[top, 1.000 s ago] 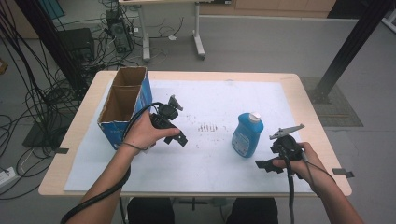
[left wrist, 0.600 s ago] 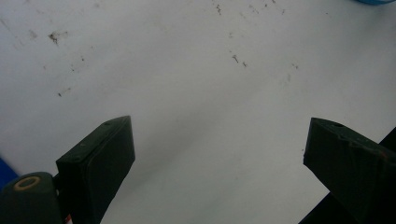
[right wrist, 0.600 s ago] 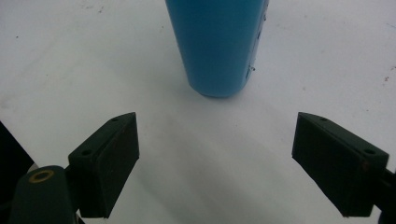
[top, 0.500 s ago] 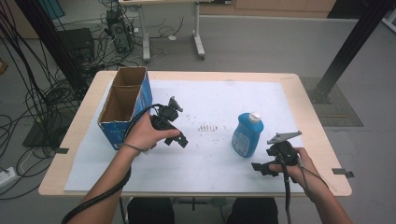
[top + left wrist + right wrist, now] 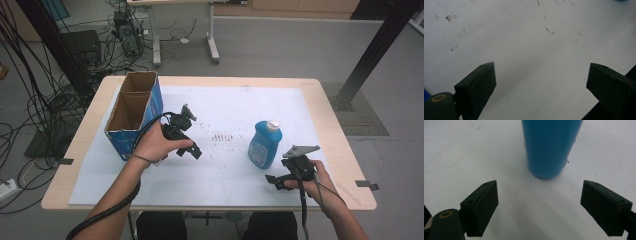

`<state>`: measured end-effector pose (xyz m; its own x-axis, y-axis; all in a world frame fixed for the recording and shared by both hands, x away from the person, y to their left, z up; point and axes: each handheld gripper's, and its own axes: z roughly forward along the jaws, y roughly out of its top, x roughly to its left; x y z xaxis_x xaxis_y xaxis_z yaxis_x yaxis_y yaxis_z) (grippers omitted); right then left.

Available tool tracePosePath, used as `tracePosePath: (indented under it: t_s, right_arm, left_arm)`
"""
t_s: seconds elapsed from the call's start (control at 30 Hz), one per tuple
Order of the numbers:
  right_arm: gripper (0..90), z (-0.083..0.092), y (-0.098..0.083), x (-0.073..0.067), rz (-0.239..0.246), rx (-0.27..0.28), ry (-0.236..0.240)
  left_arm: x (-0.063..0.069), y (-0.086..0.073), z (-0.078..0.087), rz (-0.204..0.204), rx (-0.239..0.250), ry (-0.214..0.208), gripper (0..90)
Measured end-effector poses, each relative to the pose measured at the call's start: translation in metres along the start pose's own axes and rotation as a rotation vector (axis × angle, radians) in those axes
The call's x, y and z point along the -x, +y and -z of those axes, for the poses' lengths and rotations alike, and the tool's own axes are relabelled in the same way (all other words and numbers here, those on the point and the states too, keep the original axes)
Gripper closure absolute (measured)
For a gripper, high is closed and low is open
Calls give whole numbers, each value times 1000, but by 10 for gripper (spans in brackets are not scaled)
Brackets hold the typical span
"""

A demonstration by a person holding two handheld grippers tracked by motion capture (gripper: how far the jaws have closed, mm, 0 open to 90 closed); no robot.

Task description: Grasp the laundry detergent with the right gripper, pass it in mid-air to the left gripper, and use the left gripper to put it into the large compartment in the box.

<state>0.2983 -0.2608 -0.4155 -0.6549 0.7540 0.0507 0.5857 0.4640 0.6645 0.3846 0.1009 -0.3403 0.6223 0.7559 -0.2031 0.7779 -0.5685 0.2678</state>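
Note:
A blue bottle [image 5: 264, 145] with a white cap stands upright on the white mat [image 5: 225, 170], right of centre. My right gripper [image 5: 273, 181] is low over the mat just in front and to the right of it, open with nothing between the jaws. In the right gripper view the bottle [image 5: 550, 145] rises straight ahead, beyond the open right gripper [image 5: 540, 183]. My left gripper [image 5: 194, 151] hovers at the mat's middle left, open and empty. Bare speckled mat lies under the left gripper [image 5: 541, 68] in the left gripper view.
A tall open cardboard box [image 5: 132, 112] with blue sides stands at the left edge of the wooden table [image 5: 320, 95], close behind my left hand. Small dark specks [image 5: 222, 136] mark the mat's centre. Cables and desk legs sit on the floor beyond the table.
My right gripper has sunk a little toward the mat and the table's near edge, jaws still wide. The left gripper and the bottle have stayed put.

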Motion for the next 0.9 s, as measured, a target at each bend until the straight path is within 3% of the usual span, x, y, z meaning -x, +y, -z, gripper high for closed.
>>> tracePosePath:
  t_s: [0.33,0.9]
  right_arm:
    - [133,-6,-5,-2,8,49,-32]
    - [120,-17,-13,-3,0,173,-31]
  left_arm:
    - [2,-2,-1,-2,-2,1,93]
    - [6,-5,1,-5,-3,2,91]
